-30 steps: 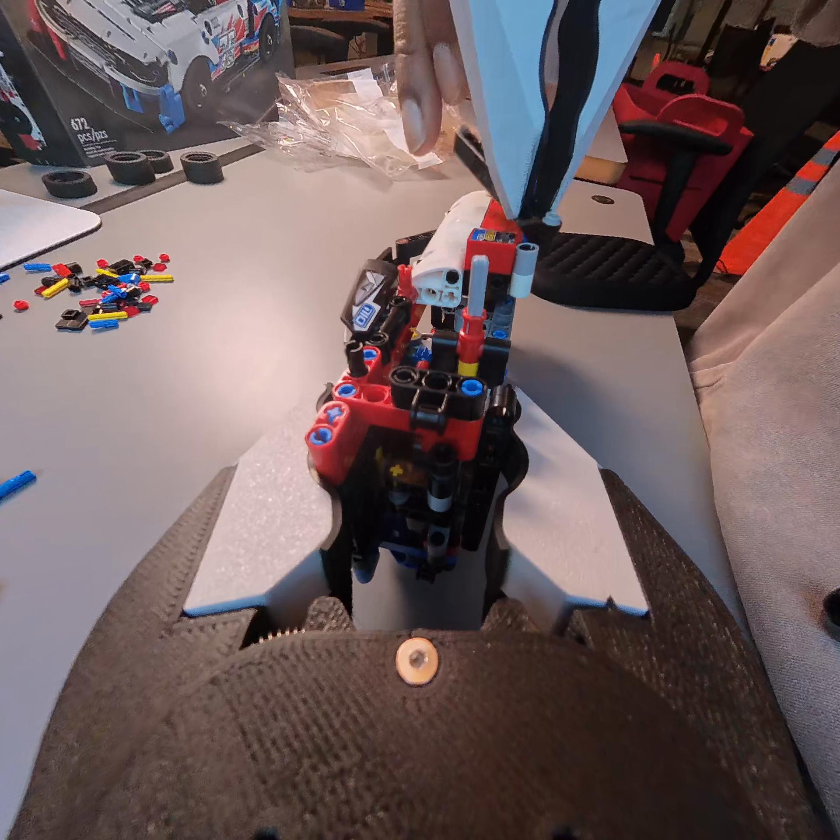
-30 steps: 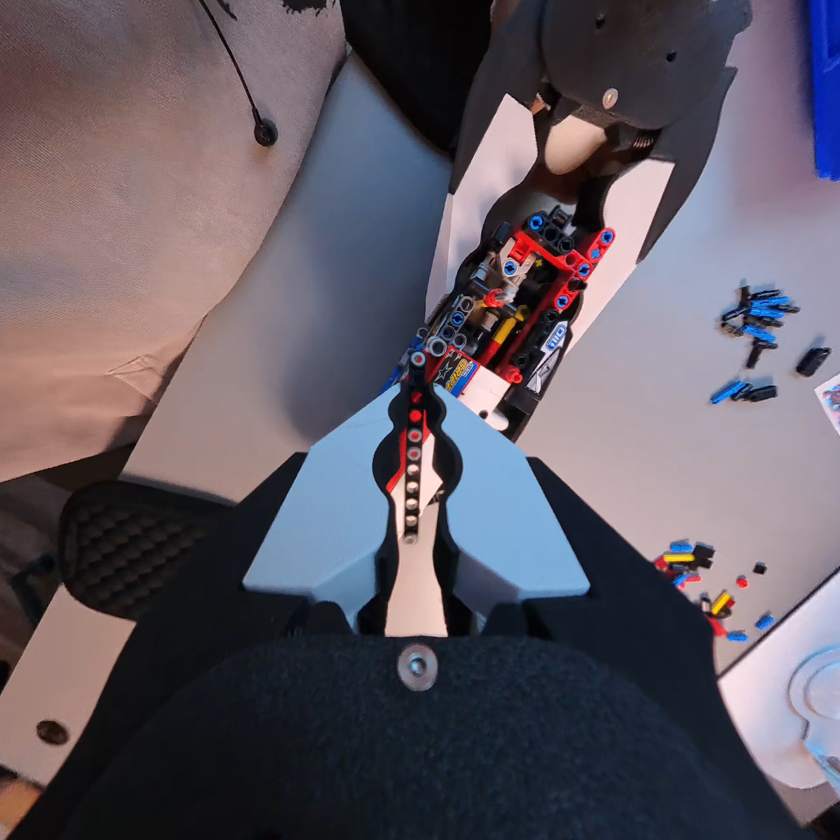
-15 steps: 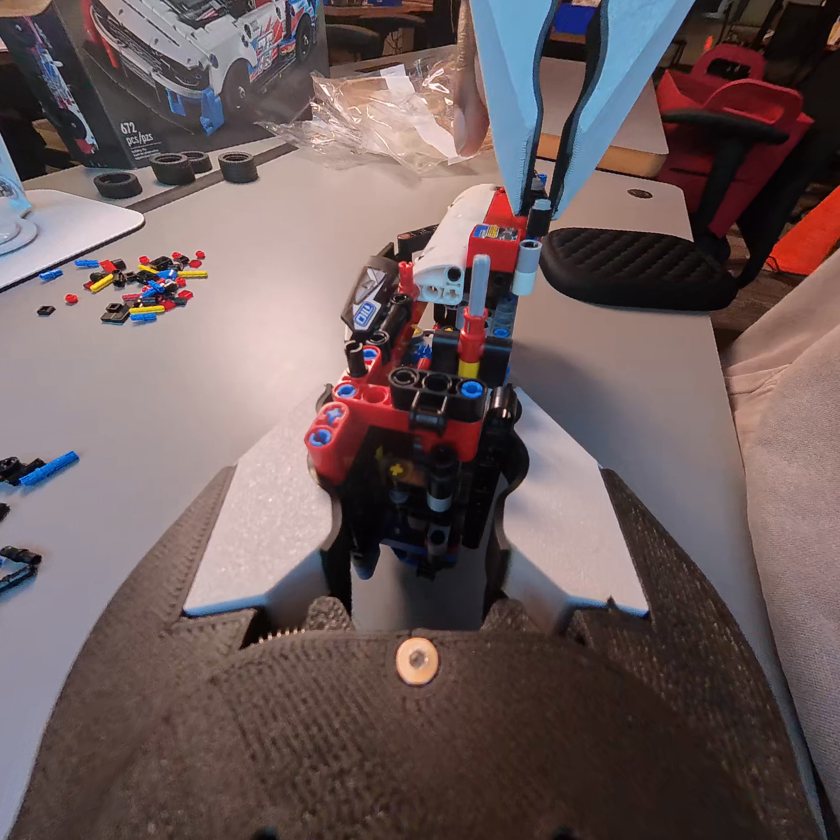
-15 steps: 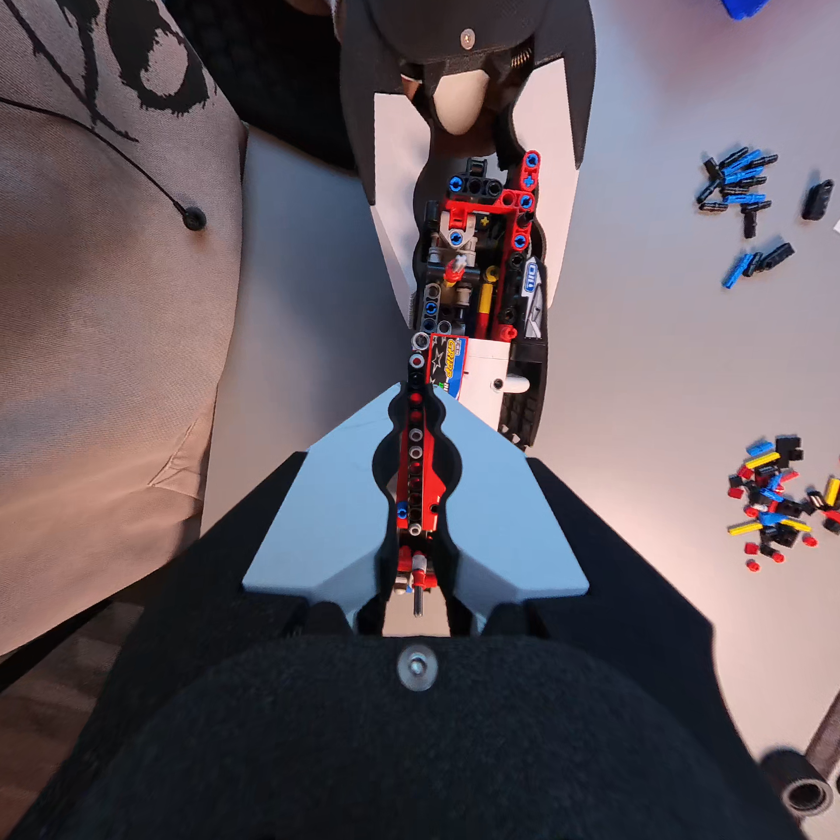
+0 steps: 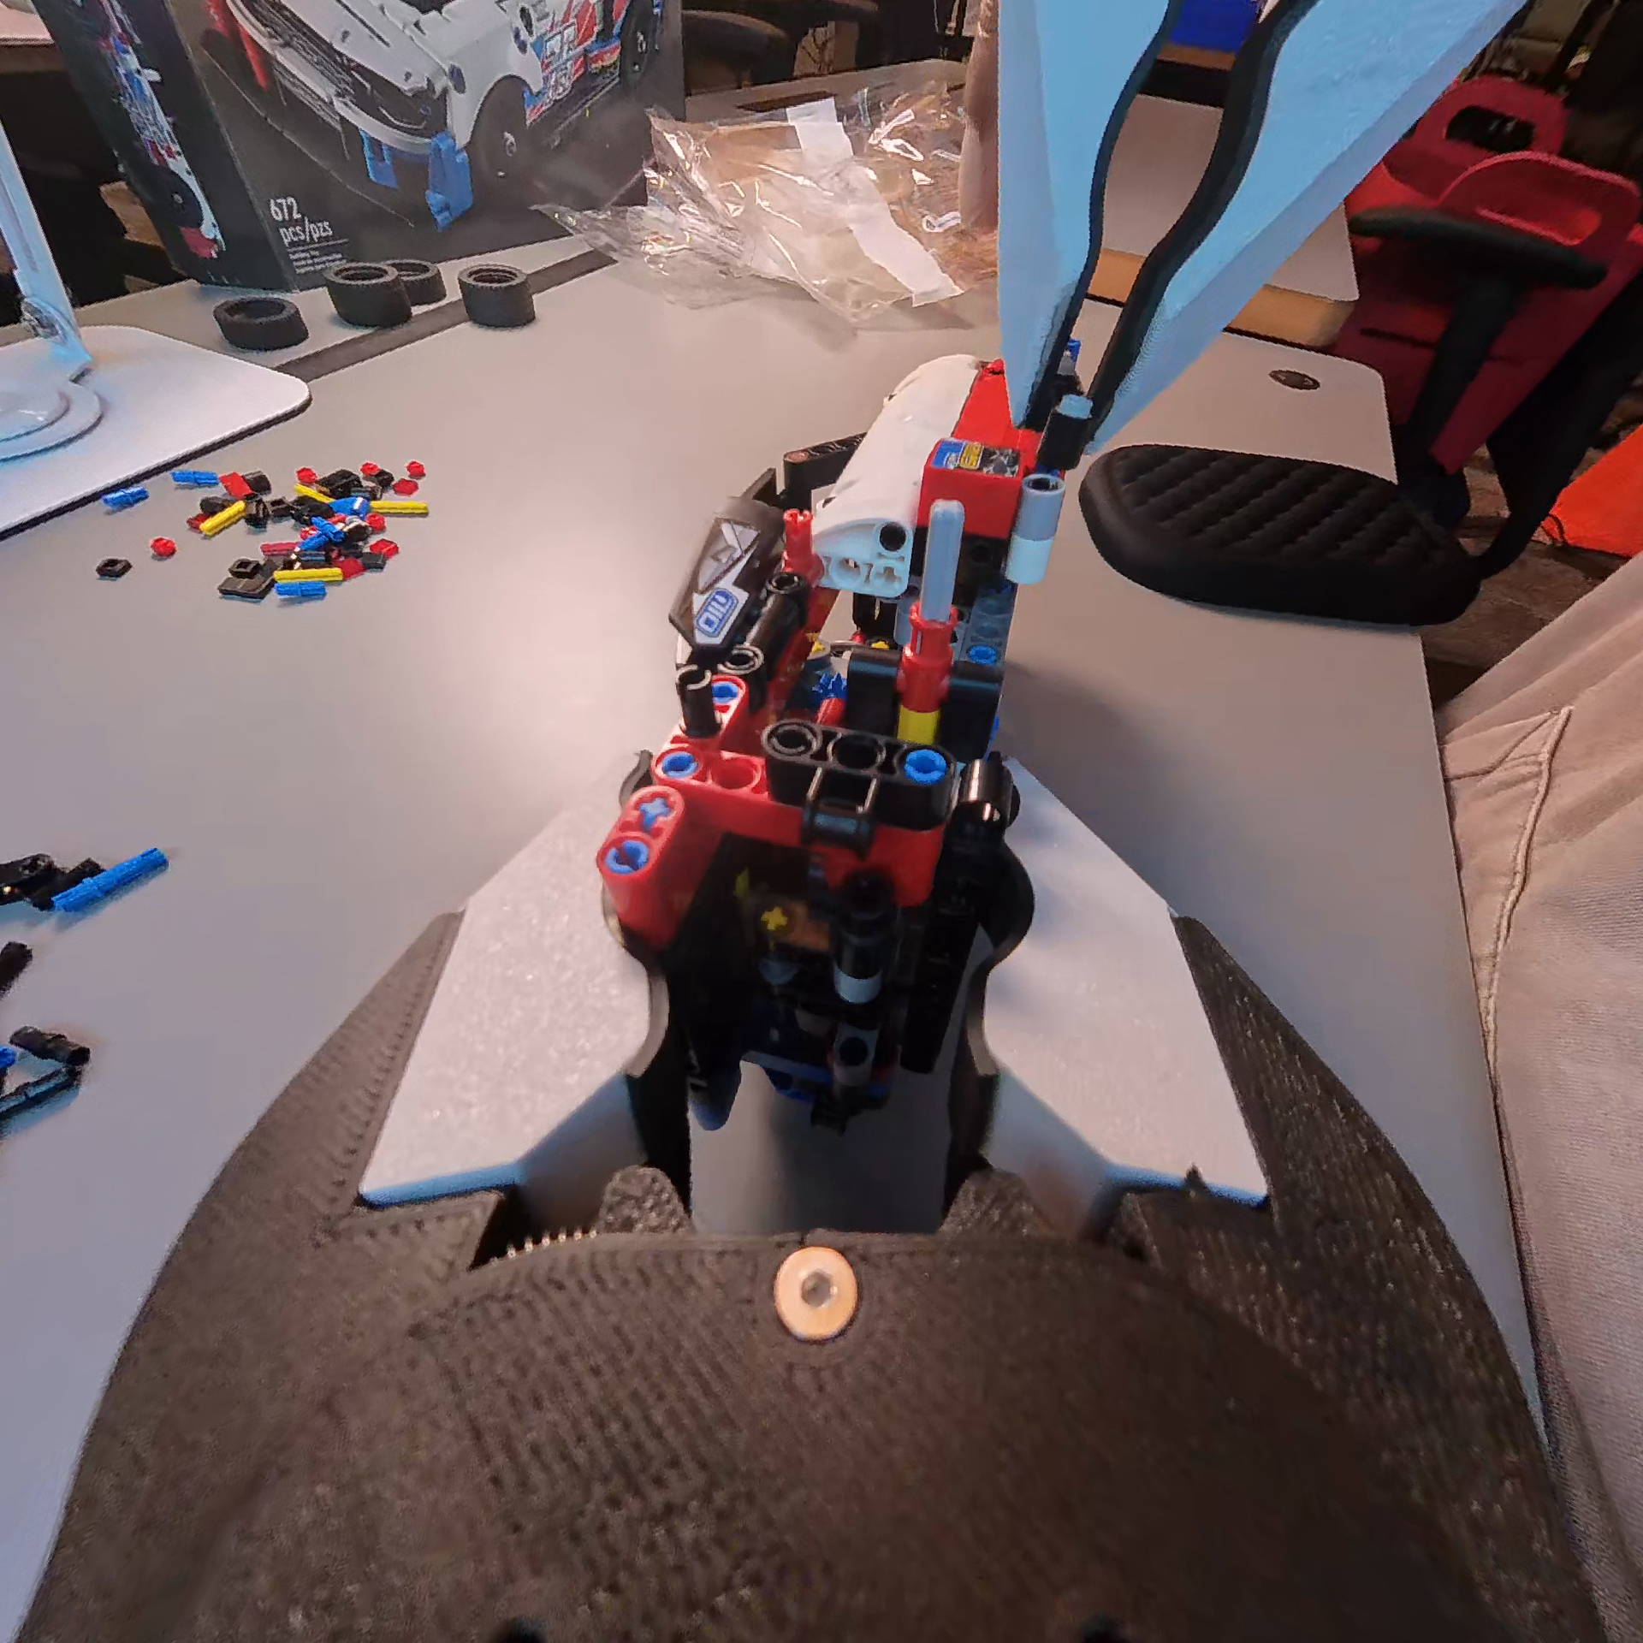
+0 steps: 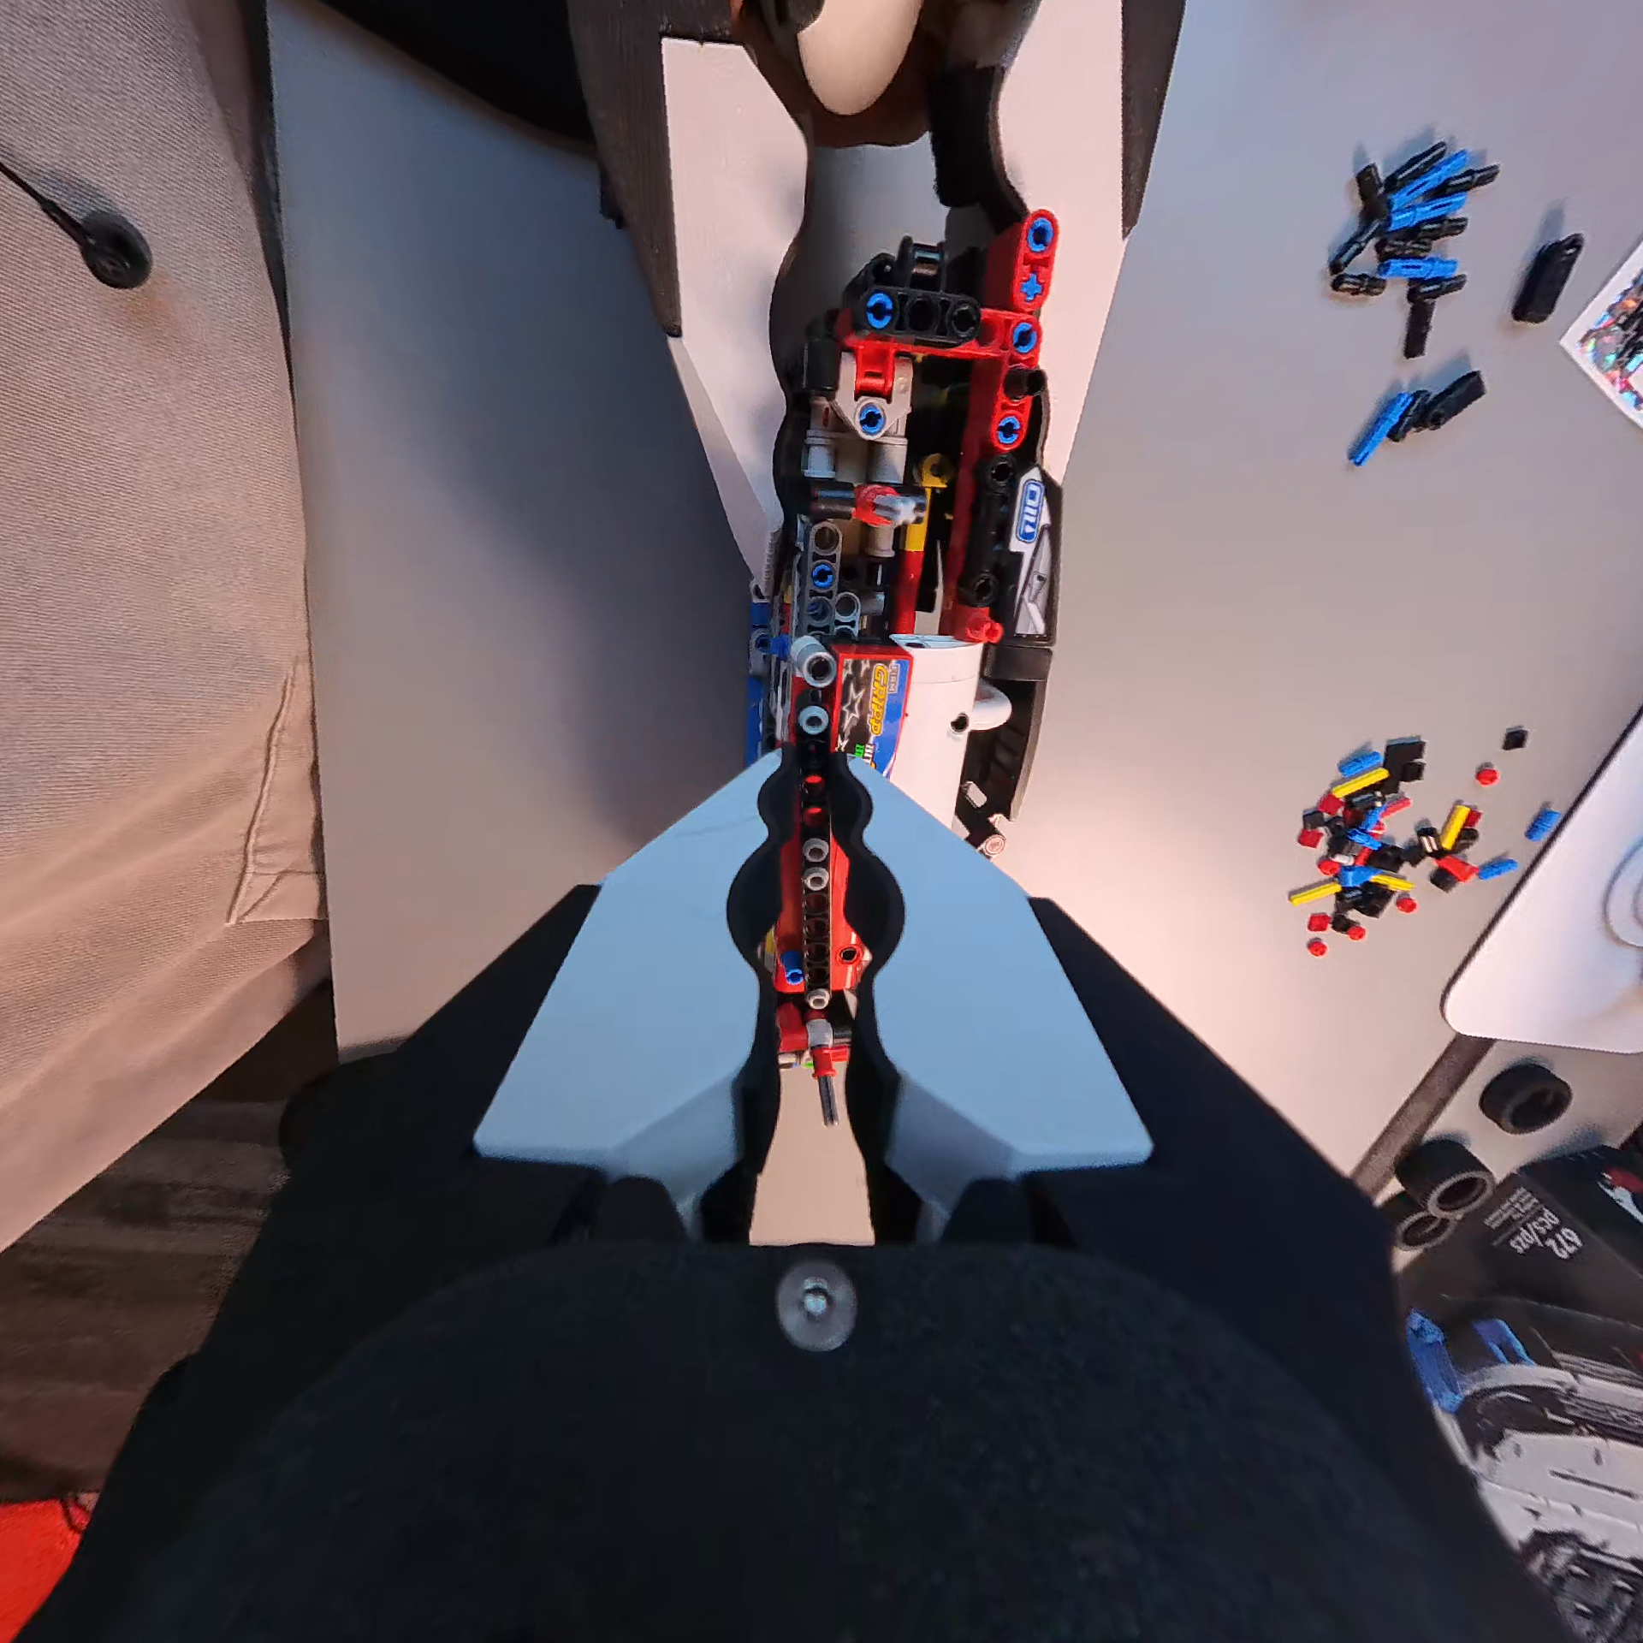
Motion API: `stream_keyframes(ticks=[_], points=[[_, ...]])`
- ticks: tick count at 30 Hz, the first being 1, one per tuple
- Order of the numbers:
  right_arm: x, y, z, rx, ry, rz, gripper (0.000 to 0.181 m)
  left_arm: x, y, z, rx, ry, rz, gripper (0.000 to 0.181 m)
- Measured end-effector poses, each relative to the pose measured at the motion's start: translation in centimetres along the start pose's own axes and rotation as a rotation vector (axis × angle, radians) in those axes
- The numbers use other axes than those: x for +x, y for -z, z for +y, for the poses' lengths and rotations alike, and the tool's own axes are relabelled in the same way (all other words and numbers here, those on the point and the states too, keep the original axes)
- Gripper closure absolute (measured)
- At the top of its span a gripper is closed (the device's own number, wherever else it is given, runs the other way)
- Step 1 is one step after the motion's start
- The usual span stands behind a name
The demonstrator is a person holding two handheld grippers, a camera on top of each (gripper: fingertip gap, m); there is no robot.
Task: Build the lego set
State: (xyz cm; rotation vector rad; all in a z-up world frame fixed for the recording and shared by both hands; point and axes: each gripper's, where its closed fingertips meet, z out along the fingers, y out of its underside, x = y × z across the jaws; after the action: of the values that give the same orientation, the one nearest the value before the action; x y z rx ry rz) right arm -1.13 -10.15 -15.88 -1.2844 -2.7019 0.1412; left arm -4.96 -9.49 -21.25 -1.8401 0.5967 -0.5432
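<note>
The partly built lego car chassis [image 5: 800,805], red and black with a white panel, is gripped between the fingers of my left gripper [image 5: 822,773] above the grey table [image 5: 400,756]. My right gripper [image 5: 1062,427] comes down from above onto the chassis's far end. In the right wrist view my right gripper [image 6: 816,760] is shut on a long black holed beam [image 6: 815,898] that lies along the red side of the chassis [image 6: 987,356]. My left gripper [image 6: 916,507] holds the chassis's other end there. Whether the beam is seated I cannot tell.
A pile of small loose pieces [image 5: 302,524] [image 6: 1369,836] and blue and black pins [image 5: 80,880] [image 6: 1414,222] lie on the table. Black tyres [image 5: 364,293], the set's box [image 5: 400,116] and a clear plastic bag [image 5: 800,222] sit at the back. A person's beige clothing [image 5: 1565,889] is at the right. There is about 7 centimeters between the tips of the two grippers.
My right gripper has carried the black beam along the chassis, which now lies straight under it. The left gripper has kept its hold and swung a little.
</note>
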Motion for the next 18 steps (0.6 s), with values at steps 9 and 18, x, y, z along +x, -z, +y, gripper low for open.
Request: stream_keyframes(ticks=[9, 18], points=[[-0.72, 0.03, -0.17, 0.066, -0.170, -0.093, 0.177, 0.35, 0.13, 0.05, -0.005, -0.038, -0.010, 0.110], [-0.29, -0.04, -0.07, -0.022, -0.050, 0.024, 0.177, 0.16, 0.09, 0.07, -0.011, -0.018, -0.012, 0.110]])
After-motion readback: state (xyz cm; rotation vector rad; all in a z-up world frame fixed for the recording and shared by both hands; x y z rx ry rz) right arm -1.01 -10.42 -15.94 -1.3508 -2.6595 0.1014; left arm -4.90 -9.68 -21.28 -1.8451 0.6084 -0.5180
